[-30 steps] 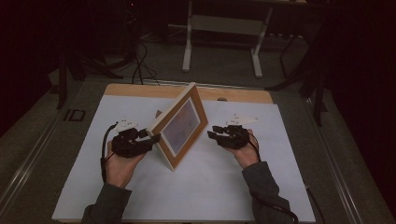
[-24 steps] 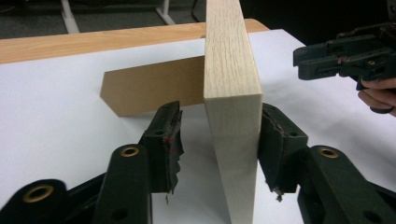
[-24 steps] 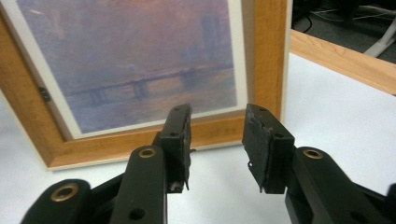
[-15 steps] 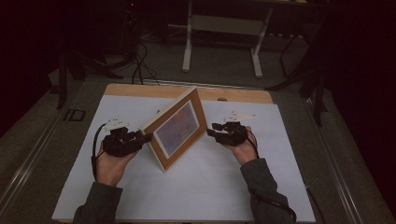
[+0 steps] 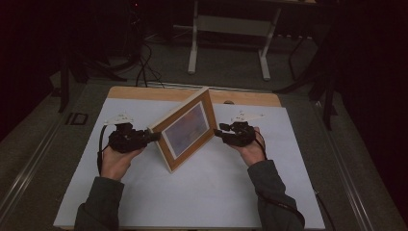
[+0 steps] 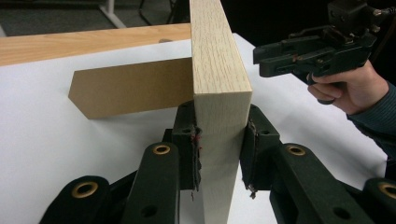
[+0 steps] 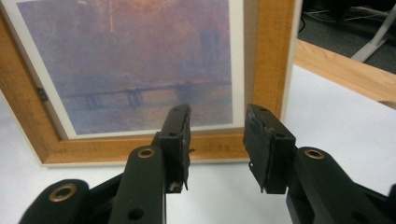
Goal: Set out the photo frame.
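A wooden picture frame (image 5: 185, 130) with a hazy purple and orange print (image 7: 140, 60) stands upright on the white sheet, propped by its brown back stand (image 6: 130, 88). My left gripper (image 5: 153, 137) is at the frame's left end. Its jaws have just been closing, and in the left gripper view (image 6: 220, 140) both pads press the pale side edge (image 6: 217, 70) between them. My right gripper (image 5: 219, 132) hovers at the frame's right end. Its jaws are open (image 7: 215, 135), facing the print with nothing between them.
The white sheet (image 5: 192, 192) covers most of the wooden table (image 5: 139, 93), leaving a bare strip along the far edge. Beyond the table stand white metal legs (image 5: 195, 43), with cables on the dark floor. The person's forearms come in from the near edge.
The left gripper has shifted a little left and closed onto the frame's side edge. The frame has turned slightly, showing more of its face. The right gripper has stayed put.
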### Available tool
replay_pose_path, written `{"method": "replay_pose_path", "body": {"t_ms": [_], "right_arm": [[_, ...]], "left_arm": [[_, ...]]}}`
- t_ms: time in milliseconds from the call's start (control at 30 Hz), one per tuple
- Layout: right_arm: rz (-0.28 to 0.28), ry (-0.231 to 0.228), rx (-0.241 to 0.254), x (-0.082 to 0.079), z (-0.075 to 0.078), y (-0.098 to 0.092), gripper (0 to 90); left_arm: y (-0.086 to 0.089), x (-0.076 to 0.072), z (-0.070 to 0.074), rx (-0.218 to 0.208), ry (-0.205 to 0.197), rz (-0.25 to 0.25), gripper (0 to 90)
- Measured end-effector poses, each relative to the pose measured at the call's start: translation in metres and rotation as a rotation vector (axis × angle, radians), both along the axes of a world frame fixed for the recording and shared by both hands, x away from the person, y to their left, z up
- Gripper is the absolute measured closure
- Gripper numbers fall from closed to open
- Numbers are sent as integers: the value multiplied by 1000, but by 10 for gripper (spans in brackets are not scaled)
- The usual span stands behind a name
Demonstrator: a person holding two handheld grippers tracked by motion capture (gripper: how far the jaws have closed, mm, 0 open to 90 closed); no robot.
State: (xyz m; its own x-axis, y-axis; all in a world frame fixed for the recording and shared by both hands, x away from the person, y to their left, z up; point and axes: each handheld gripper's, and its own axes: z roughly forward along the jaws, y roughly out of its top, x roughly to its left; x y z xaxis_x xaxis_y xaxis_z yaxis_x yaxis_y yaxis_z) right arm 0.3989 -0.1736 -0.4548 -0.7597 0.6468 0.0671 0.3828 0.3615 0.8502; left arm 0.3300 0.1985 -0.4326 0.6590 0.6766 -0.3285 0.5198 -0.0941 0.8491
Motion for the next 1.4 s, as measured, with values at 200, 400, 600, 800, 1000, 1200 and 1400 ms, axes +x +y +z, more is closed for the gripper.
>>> {"method": "replay_pose_path", "body": {"t_ms": [200, 400, 600, 800, 1000, 1200, 1400], "right_arm": [[-21, -7, 4, 6, 5, -4, 602], [-38, -22, 11, 8, 12, -10, 601], [-59, -34, 21, 10, 19, -19, 590], [-83, -51, 44, 11, 26, -25, 574], [-99, -61, 45, 13, 30, -29, 555], [-114, -64, 42, 16, 33, -35, 546], [-110, -63, 45, 18, 33, -37, 539]], "left_arm": [[-10, 1, 4, 24, -20, -48, 721], [-14, 2, 7, 52, -30, -92, 723], [-17, 0, 8, 63, -54, -145, 723], [-18, -1, 8, 68, -66, -176, 723], [-18, -1, 8, 69, -79, -197, 722], [-18, -1, 8, 72, -85, -218, 722], [-19, -1, 9, 79, -95, -235, 722]]}}
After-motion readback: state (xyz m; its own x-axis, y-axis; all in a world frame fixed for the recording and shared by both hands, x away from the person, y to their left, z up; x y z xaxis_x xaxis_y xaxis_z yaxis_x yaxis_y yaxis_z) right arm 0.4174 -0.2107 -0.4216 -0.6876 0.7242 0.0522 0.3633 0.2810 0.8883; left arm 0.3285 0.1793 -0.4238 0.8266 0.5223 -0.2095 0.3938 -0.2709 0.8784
